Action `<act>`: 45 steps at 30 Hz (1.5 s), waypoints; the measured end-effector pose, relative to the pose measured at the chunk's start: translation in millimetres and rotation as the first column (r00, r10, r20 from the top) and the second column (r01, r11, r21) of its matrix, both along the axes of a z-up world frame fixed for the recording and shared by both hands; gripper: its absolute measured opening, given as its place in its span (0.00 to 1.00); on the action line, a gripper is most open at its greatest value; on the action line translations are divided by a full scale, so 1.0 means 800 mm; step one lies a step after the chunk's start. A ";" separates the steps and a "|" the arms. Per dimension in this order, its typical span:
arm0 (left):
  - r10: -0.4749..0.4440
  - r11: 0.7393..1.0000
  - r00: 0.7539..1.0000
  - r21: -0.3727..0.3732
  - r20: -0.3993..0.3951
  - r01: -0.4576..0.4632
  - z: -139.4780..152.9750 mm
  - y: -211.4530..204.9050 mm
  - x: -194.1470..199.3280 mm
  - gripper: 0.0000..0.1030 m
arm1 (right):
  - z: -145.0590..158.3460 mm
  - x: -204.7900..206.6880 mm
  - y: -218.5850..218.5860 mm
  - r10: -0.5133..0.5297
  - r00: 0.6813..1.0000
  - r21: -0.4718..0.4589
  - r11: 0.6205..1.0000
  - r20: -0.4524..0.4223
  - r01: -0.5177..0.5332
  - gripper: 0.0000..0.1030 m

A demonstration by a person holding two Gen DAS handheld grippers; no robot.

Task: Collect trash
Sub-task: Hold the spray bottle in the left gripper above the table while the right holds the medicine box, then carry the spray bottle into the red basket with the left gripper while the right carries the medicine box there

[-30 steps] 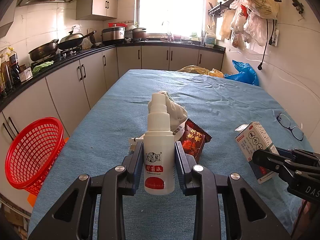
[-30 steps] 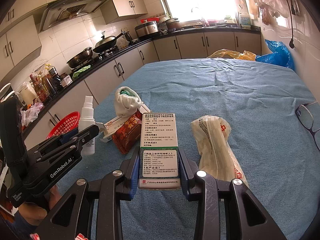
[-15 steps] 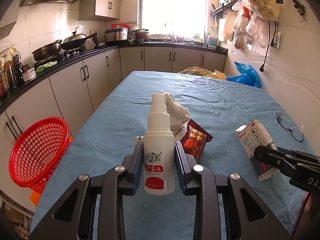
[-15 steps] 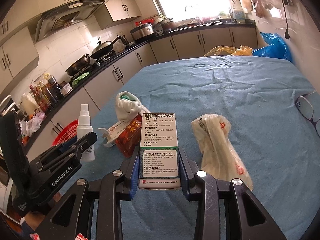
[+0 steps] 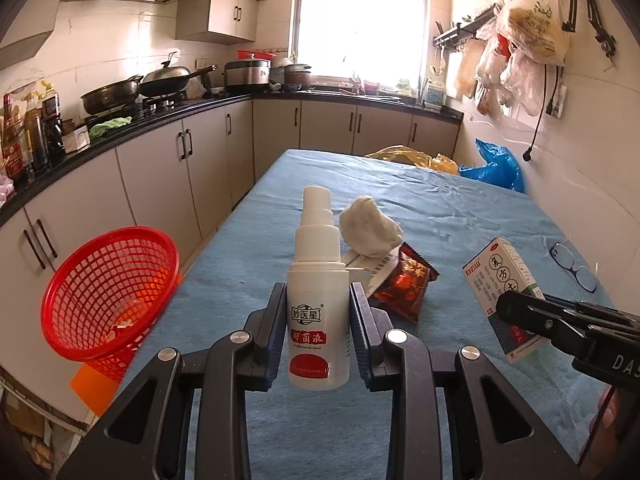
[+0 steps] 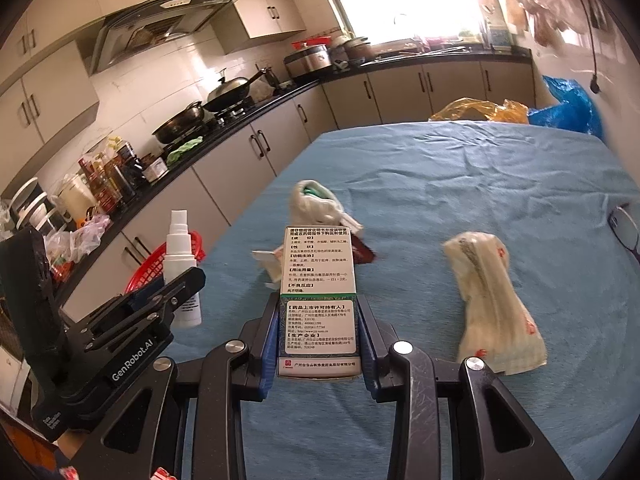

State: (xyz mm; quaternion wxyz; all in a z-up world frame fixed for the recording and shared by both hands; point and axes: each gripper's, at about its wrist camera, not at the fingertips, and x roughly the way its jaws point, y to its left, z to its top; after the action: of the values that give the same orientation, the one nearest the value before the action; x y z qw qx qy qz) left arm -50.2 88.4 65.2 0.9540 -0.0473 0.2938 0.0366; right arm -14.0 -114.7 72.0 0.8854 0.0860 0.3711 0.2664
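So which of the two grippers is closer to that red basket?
Left. The left gripper, shut on the spray bottle, is beside the red basket. The right gripper, holding the medicine box, is farther across the table.

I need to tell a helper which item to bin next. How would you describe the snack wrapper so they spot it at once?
On the blue-clothed table, look just beyond the white spray bottle held in the left gripper. The snack wrapper lies there, partly under a crumpled white bag. It is the only dark red, glossy packet.
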 end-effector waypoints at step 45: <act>0.359 0.915 0.930 -0.167 -0.075 -0.367 -0.037 0.288 -0.018 0.60 | 0.007 0.081 0.341 0.341 0.938 -0.022 0.939 -0.064 -0.343 0.43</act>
State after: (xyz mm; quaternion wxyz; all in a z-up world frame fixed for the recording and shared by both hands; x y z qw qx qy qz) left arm -64.2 319.0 35.7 0.9160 -0.1854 0.3023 0.1875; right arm 51.2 158.0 77.5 0.8156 0.0134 0.4107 0.4074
